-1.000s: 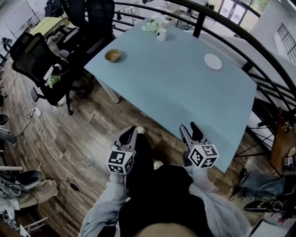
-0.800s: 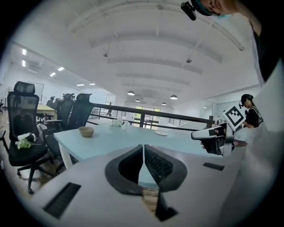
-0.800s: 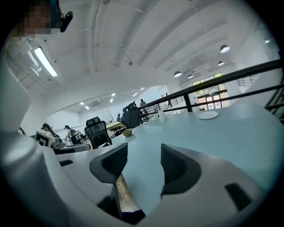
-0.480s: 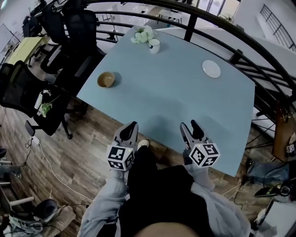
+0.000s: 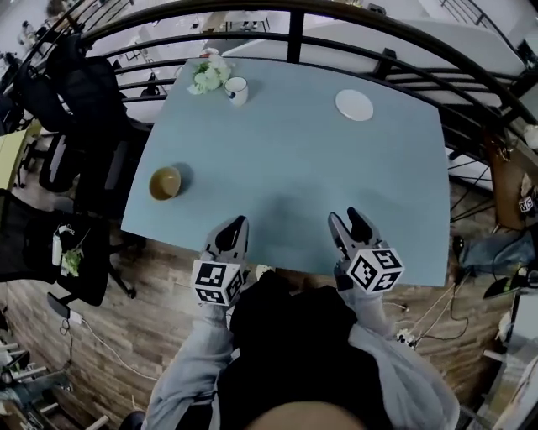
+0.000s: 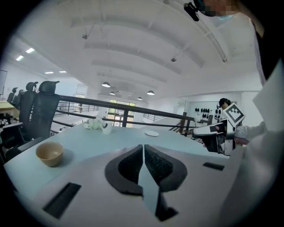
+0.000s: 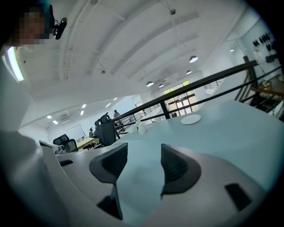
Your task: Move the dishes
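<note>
A tan bowl (image 5: pixel 165 182) (image 6: pixel 49 153) sits near the left edge of the pale blue table (image 5: pixel 294 168). At the far side stand a white cup (image 5: pixel 237 90) (image 6: pixel 106 128) and a small white plate (image 5: pixel 354 105) (image 7: pixel 191 119). My left gripper (image 5: pixel 231 231) (image 6: pixel 143 146) hovers over the table's near edge, jaws together with nothing between them. Over the same edge further right is my right gripper (image 5: pixel 351 225) (image 7: pixel 144 148), jaws apart and empty. Both are well short of the dishes.
A bunch of pale flowers (image 5: pixel 208 74) lies beside the cup. Black office chairs (image 5: pixel 84 109) stand left of the table. A dark railing (image 5: pixel 294 17) curves behind it. Wooden floor (image 5: pixel 109 336) lies below the near edge.
The view has swung round so the table now lies square ahead. Both grippers have moved from off the table's corner to above its near edge. The jaws look the same.
</note>
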### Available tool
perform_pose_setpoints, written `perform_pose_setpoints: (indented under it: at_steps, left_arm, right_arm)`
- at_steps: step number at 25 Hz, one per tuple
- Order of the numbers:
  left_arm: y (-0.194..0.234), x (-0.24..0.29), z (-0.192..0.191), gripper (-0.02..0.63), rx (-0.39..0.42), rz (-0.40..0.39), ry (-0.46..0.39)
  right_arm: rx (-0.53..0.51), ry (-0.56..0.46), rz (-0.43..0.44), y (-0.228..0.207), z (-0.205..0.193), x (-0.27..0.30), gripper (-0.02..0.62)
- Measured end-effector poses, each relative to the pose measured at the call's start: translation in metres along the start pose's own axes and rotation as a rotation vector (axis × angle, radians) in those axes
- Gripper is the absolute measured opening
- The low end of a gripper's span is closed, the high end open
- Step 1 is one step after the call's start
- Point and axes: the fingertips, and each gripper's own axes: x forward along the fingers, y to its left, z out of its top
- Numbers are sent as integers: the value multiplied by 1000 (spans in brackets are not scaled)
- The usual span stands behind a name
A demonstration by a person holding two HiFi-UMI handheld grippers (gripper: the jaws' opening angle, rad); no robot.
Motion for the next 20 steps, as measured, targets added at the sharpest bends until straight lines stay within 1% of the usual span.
perform_pose_setpoints:
  at_steps: [2, 7, 9, 11, 12, 14, 16, 18, 20]
  left_arm:
    - [1, 15, 5, 25, 22, -51, 13]
    - [-3, 43, 12, 26, 103, -190, 57]
    - [-2, 54, 14, 25, 130, -226, 48]
    - [-4, 61, 13, 25, 149, -258, 58]
    - [-5, 64, 11, 25, 158, -273, 66]
    - [-9, 72, 7, 25, 174, -299, 77]
    - [-11, 83, 5, 26, 183, -316, 86]
    - [-14, 96, 6, 25, 185, -328, 89]
    - [-20, 109, 8, 26, 185, -337, 89]
  right_arm:
    - [78, -23, -20, -5, 3, 5, 232]
    - [342, -117, -33, -28, 16, 12, 230]
    - [408, -159, -41, -40, 23, 15, 230]
    - [458, -177, -62, -52, 30, 15, 230]
    - [496, -178, -64, -57, 34, 14, 230]
    - [571, -182, -40, -67, 39, 16, 233]
    - [600, -177, -22, -80, 46, 21, 235]
    - [638, -140, -46, -99, 48, 26, 237]
    - [701, -102, -37, -118, 53, 33, 251]
